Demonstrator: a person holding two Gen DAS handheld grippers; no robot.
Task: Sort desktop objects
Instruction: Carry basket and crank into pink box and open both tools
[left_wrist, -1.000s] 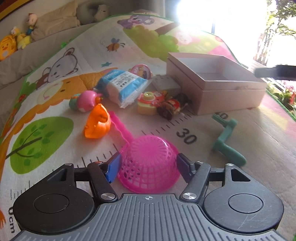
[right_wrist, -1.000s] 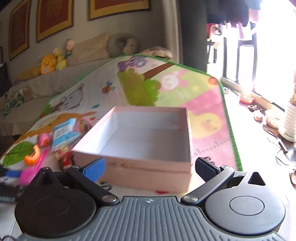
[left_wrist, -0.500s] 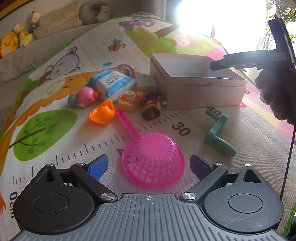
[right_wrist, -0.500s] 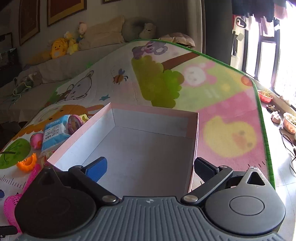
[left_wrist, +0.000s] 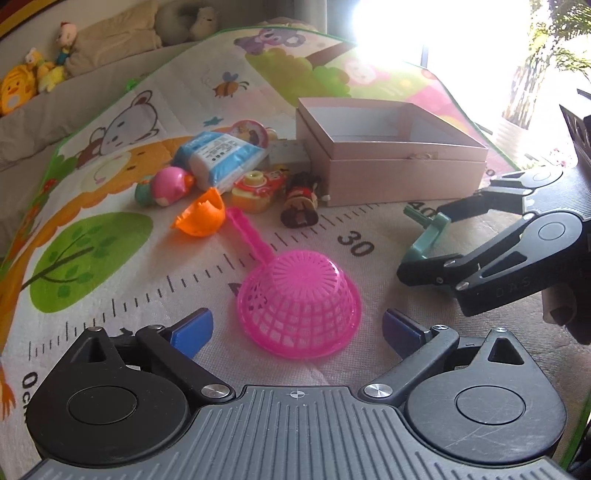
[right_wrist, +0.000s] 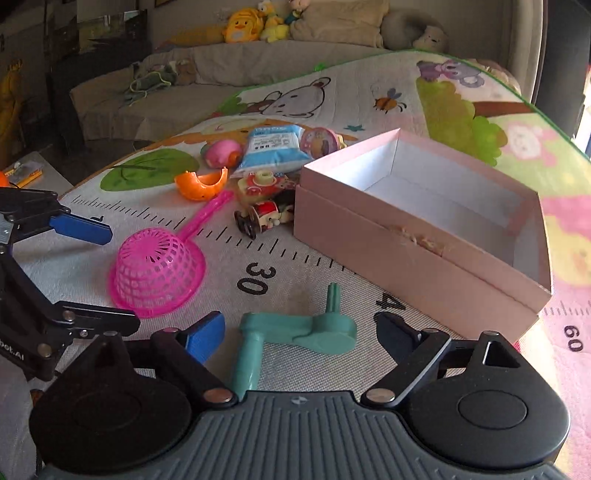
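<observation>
Two grippers work over a cartoon play mat (left_wrist: 110, 155) printed with a ruler scale. From the left: the left gripper (left_wrist: 297, 326) has just been opening and now stands spread wide, its blue pads (left_wrist: 192, 326) clear of the upturned pink strainer (left_wrist: 299, 306) lying between them on the mat. Bare mat lies open on either side of the strainer's dome. Its long handle points away toward a cluster of toys: an orange shell half (left_wrist: 201, 218), a pink egg toy (left_wrist: 168, 184), a blue tissue pack (left_wrist: 218, 157), a yellow and red toy (left_wrist: 255, 188) and a small wheeled figure (left_wrist: 301, 205) (this last one nearly against the box). Further right sits the open pink box (left_wrist: 388, 170), empty, near the mat's far right edge. Between strainer and box lies a teal crank handle (right_wrist: 295, 334).

The right gripper (right_wrist: 299, 332) has just been closing but remains spread, the crank between its fingers, pads not pressing it. Its camera shows the crank up close, plus the box's white interior. The left camera shows the right gripper reaching in from the right.

Behind the mat, a grey sofa (right_wrist: 207, 74) holds plush toys (right_wrist: 243, 26); bright window glare washes out the left camera's far right.
</observation>
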